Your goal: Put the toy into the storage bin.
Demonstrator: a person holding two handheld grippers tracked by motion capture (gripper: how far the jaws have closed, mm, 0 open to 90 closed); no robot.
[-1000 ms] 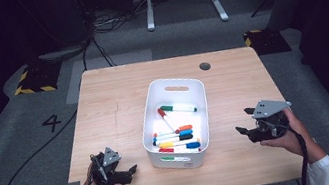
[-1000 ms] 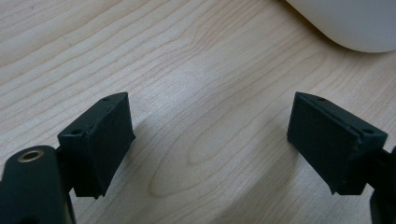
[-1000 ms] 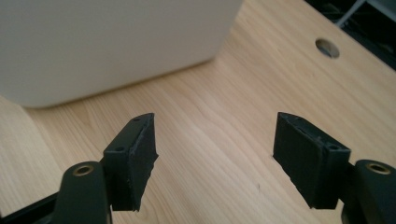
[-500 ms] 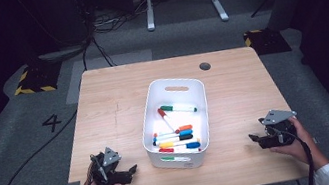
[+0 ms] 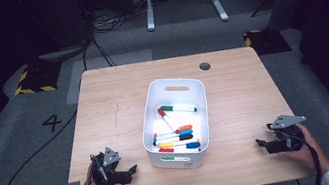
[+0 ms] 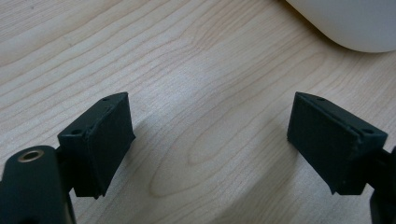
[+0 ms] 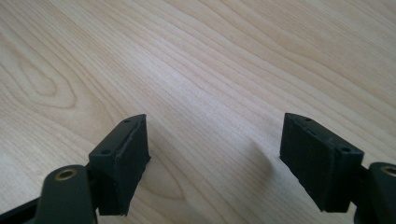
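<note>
Markers fill the white bin at the middle of the counter, lying loosely across one another, mostly toward its near end. My left gripper rests on the wood left of the bin, jaws wide and empty. My right gripper sits low at the right edge; its jaws have just been opening, nothing between them. I judge the pens light, stiff and slick, so I would pinch one mid-barrel, across its width.

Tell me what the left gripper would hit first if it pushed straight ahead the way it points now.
Probably the white plastic bin of markers: the open left gripper points across bare wooden table toward the bin's rounded wall, though depth is unclear.
</note>
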